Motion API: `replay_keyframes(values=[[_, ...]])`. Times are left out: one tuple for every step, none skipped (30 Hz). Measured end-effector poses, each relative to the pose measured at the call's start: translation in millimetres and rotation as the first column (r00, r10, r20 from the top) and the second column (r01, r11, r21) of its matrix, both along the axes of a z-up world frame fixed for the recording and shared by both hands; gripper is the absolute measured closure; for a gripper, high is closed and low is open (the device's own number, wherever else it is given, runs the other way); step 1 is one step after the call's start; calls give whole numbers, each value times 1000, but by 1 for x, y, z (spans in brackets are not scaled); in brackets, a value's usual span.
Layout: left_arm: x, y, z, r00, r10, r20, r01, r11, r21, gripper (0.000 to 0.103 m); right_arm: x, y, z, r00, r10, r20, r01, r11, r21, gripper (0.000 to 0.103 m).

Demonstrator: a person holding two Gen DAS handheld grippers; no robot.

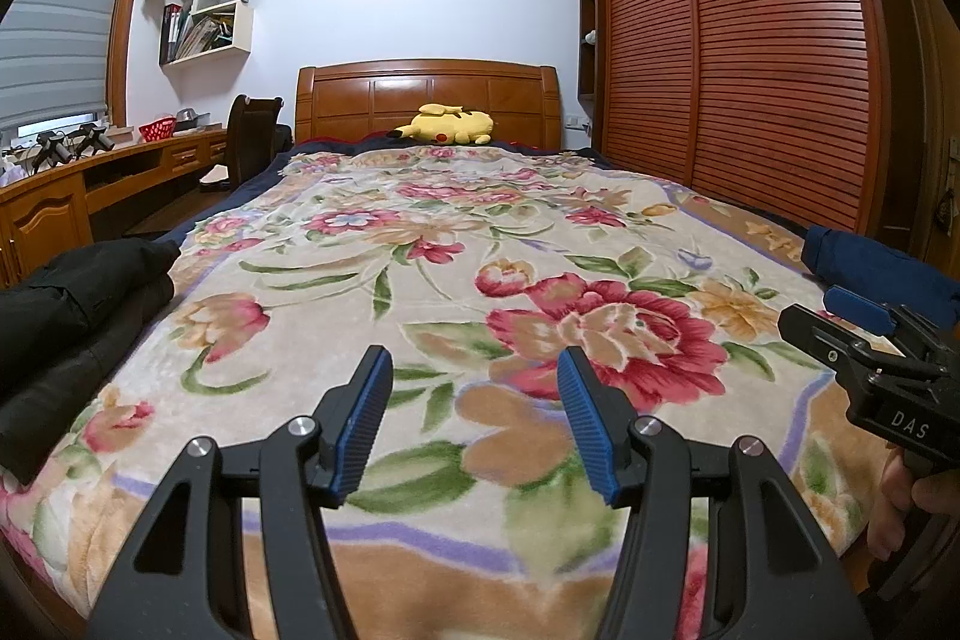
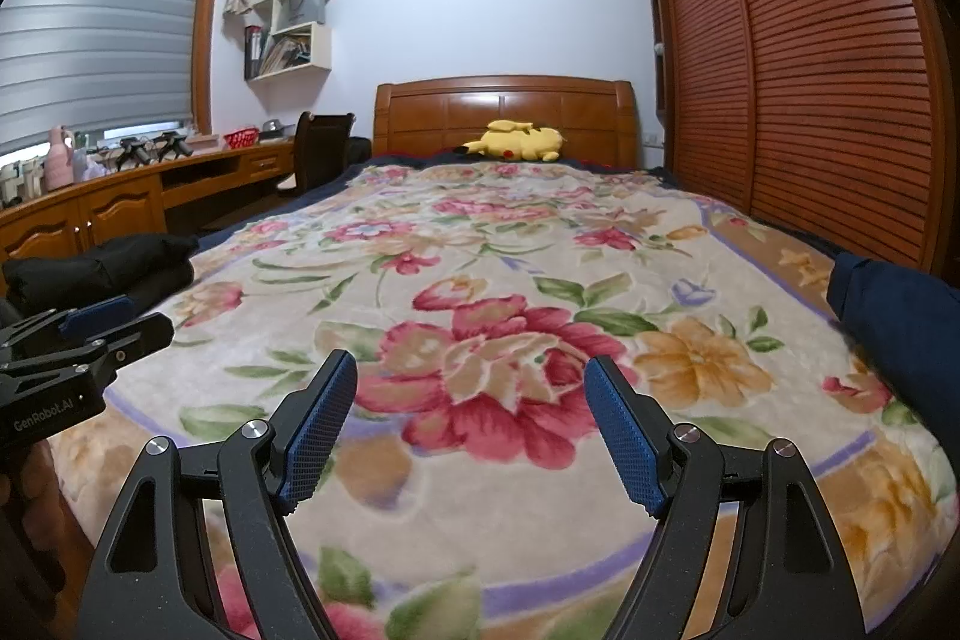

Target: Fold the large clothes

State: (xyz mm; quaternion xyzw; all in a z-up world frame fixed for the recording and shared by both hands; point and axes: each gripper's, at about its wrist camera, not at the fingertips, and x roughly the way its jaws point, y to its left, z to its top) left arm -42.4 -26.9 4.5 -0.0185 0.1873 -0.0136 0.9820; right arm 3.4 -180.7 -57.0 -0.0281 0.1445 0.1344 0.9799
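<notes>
I see the bed first, covered by a floral blanket [image 1: 456, 244] that spreads flat from the near edge up to the wooden headboard [image 1: 427, 97]. Along the bed's right side runs a slatted wooden wardrobe [image 1: 750, 58], and on the left a long wooden desk [image 2: 120, 202] sits under a window with grey blinds [image 2: 102, 34]. White wall shelves [image 1: 210, 4] hang in the corner above the desk.

The clothes lie at the two sides of the blanket. At my left there is a stack of black folded garments [image 1: 78, 322] on the bed's left edge, and at my right a navy blue garment [image 2: 894, 322] rests bunched on the right edge. The middle of the blanket between them carries only its flower print.

A yellow Pikachu plush [image 1: 447, 124] lies against the headboard, and a small red basket [image 1: 157, 130] stands on the desk.

My left gripper [image 1: 474, 412] hovers over the near part of the blanket, its blue-padded fingers [image 1: 363, 424] spread wide with nothing between them. My right gripper [image 2: 471, 424] hangs beside it, fingers [image 2: 624, 436] likewise parted and holding nothing. Neither touches any garment; each is visible at the edge of the other's view.
</notes>
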Motion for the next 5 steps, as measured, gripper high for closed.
replay_keyframes(values=[[0, 0, 0, 1000, -2, -1, 2, 1000, -1, 46, 1, 2, 0, 1000, 0, 0, 0, 1000, 0, 23], [0, -1, 0, 1000, -2, -1, 2, 1000, 0, 46, 0, 0, 0, 1000, 0, 0, 0, 1000, 0, 23], [0, -2, 0, 1000, -2, -1, 2, 1000, 0, 46, 0, 0, 0, 1000, 0, -1, 0, 1000, 0, 23], [0, -2, 0, 1000, -2, -1, 2, 1000, 0, 46, 0, 0, 0, 1000, 1, -1, -1, 1000, 0, 23], [0, -2, 0, 1000, -3, -1, 3, 1000, -2, 46, 0, 0, 0, 1000, 1, 0, -1, 1000, 0, 23]])
